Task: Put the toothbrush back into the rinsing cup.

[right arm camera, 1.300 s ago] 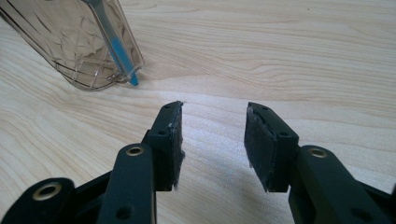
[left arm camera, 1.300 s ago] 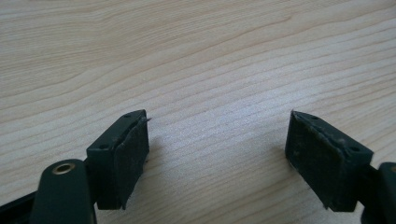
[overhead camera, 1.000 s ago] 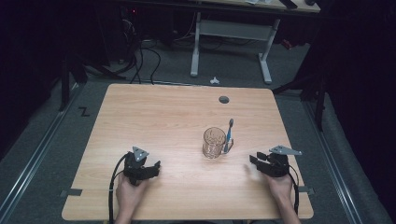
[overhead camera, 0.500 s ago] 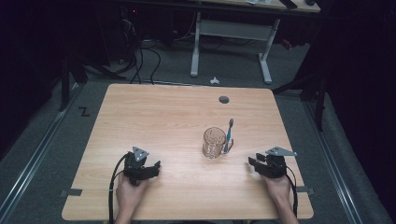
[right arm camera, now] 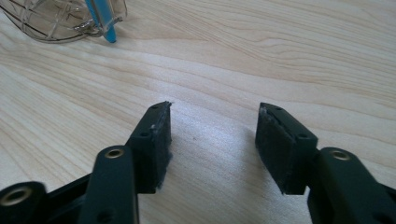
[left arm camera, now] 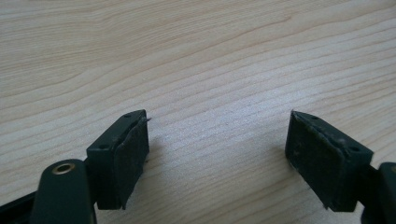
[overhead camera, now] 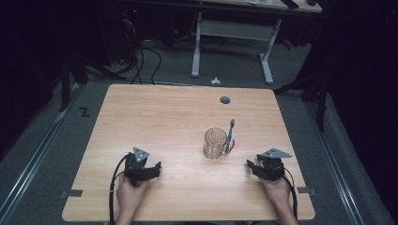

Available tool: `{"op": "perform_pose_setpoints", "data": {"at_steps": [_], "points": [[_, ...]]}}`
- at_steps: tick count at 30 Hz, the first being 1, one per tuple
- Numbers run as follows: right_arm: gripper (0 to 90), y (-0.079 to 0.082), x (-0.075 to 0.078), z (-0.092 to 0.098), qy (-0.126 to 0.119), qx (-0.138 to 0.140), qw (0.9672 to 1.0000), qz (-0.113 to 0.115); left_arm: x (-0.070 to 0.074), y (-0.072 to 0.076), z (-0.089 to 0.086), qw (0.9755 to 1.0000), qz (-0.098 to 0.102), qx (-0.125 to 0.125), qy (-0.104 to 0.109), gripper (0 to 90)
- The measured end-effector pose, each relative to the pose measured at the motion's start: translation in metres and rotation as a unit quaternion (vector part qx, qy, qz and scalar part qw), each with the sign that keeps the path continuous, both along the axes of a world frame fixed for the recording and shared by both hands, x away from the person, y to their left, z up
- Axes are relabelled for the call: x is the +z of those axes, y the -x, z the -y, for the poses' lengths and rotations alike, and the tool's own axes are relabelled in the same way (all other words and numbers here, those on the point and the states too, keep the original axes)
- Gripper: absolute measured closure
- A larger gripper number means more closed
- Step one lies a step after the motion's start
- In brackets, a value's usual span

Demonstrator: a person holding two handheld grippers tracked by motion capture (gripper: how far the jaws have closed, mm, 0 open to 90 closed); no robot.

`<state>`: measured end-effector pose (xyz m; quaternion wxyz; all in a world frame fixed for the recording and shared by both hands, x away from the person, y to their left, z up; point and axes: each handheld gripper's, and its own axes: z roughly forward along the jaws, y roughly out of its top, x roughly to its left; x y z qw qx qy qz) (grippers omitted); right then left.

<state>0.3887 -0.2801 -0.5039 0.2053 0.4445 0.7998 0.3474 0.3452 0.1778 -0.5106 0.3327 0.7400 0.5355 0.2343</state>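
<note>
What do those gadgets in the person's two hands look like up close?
Each hand holds a black tool. The left gripper and right gripper both carry a grey three-cornered plate on top and trail a black cable back along the forearm. Each ends in two chunky black jaws with flat, worn pads and brass-coloured rivets at the joints. The forearms are bare, with no sleeves in view.

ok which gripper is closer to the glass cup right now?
Right. The right gripper sits just right of the glass cup, fingers open and empty, having just been opening. The left gripper rests farther off to the cup's left, also open.
</note>
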Motion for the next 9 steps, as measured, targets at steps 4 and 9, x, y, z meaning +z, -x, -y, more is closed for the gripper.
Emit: {"op": "perform_pose_setpoints", "data": {"at_steps": [4,9], "points": [[43.3,0.0006,-0.0001,-0.0009,0.001,-0.007,1.0000,-0.001,0.0000,0.0000,0.0000,1.0000,0.000,0.000,0.000,22.1],[42.3,0.0007,0.0000,-0.0011,0.001,-0.008,1.0000,-0.002,0.0000,0.0000,-0.0001,1.0000,0.000,0.001,0.000,22.1]]}}
